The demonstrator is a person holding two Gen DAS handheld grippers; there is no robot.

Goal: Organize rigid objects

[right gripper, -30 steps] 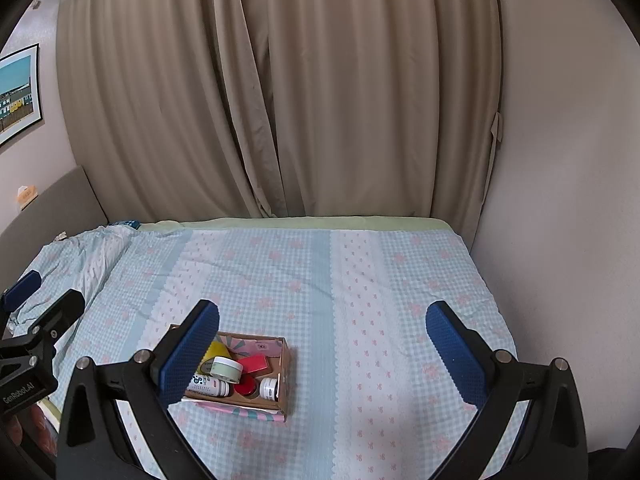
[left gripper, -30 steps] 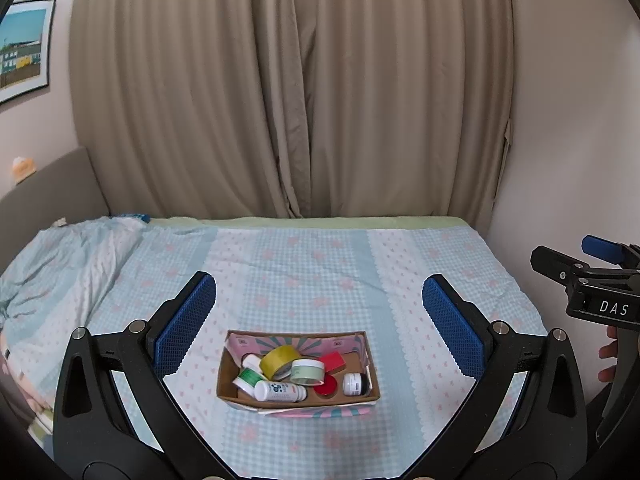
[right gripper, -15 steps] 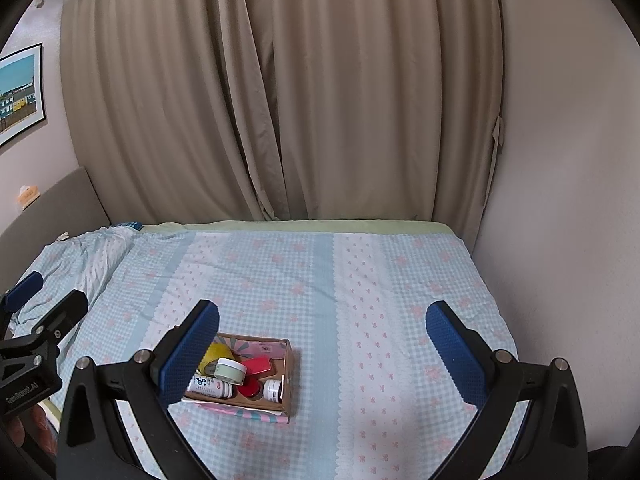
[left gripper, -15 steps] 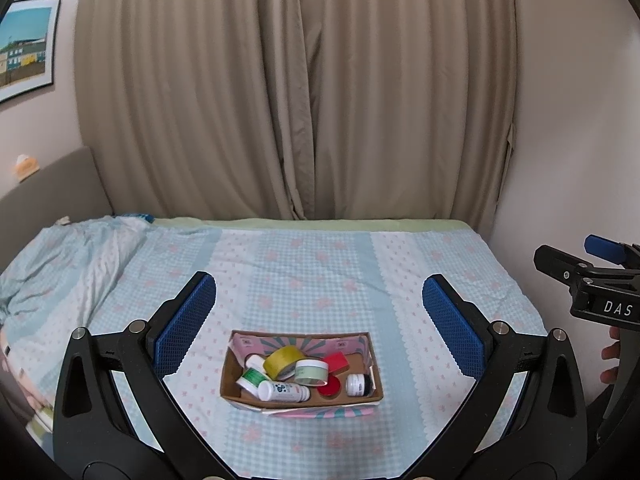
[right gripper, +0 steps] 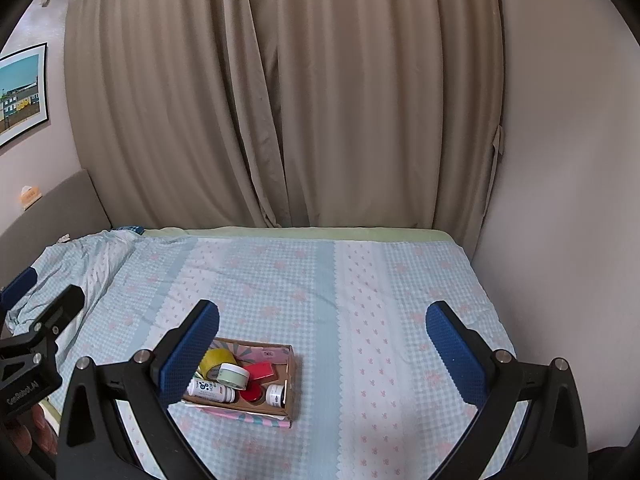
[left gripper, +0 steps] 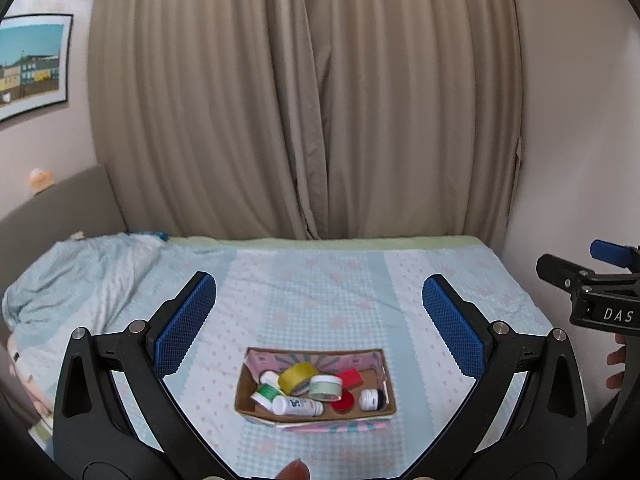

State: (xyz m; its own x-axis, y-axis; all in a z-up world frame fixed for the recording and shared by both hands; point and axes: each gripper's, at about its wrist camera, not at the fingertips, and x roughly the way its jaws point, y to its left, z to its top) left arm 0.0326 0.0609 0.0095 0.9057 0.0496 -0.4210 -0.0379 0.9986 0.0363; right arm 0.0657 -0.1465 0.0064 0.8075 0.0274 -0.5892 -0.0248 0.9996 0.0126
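Now: both tools are hovering over the bed [left gripper: 320, 280], nothing grasped.
Left tool [left gripper: 318, 320]: gaping wide, holding nothing.
Right tool [right gripper: 322, 344]: gaping wide too, empty.
Box [left gripper: 316, 412]: sitting near on the bed, jars, tape and a bottle [left gripper: 298, 405] lying jumbled inside.
Handling: probably light, hard, smooth; round sides may be slipping.
Grip: across the bottle's middle.

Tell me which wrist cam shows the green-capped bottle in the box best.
Left wrist. The green-capped bottle lies in plain sight at the left end of the cardboard box, between the open fingers. In the right wrist view that end of the box sits behind the right gripper's near pad, so the bottle is hidden.
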